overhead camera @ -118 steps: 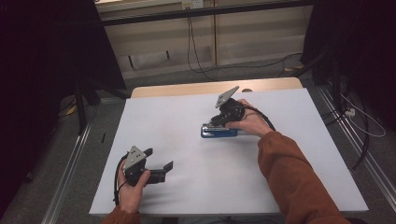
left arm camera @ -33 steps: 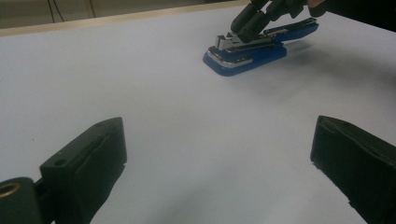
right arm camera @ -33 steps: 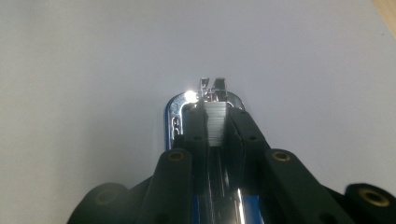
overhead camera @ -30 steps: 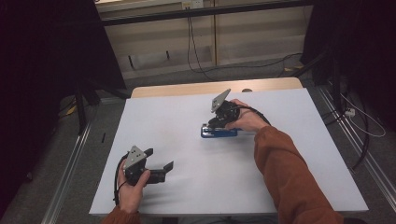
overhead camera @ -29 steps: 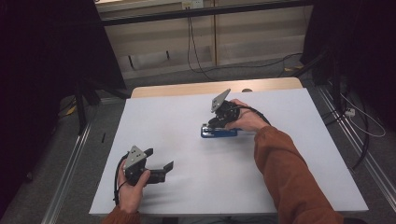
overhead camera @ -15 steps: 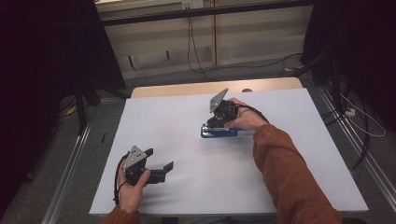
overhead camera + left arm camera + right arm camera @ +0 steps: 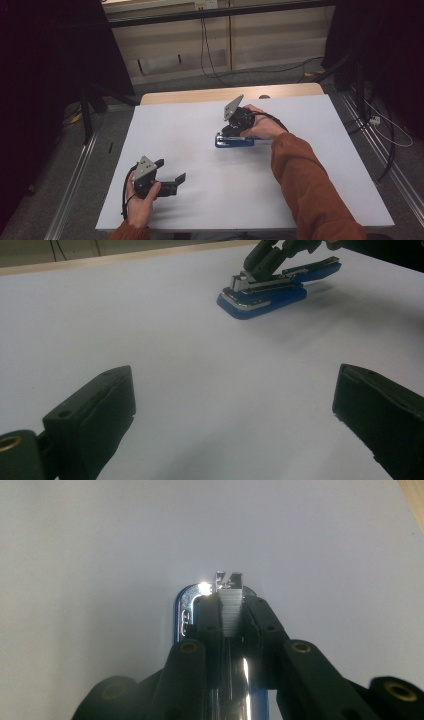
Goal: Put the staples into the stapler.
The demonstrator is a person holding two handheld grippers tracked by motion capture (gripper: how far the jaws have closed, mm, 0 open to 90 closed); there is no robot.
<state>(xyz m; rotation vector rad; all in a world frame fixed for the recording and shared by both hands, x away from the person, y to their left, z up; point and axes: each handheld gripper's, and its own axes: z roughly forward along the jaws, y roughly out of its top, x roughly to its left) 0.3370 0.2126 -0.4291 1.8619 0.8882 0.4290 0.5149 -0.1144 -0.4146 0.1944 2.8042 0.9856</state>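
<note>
A blue stapler with a chrome magazine lies on the white table, right of the middle. My right gripper points down at its front end. In the right gripper view the right gripper is shut on a ridged silver staple strip that sits in the stapler. In the left gripper view the stapler lies far ahead, its blue lid raised a little, with the right gripper on it. My left gripper rests near the front left, open with nothing between its fingers.
A strip of bare wooden tabletop runs along the far edge. Cables trail on the floor to the right, and metal rails flank the table. A person's orange sleeve crosses the front right.
</note>
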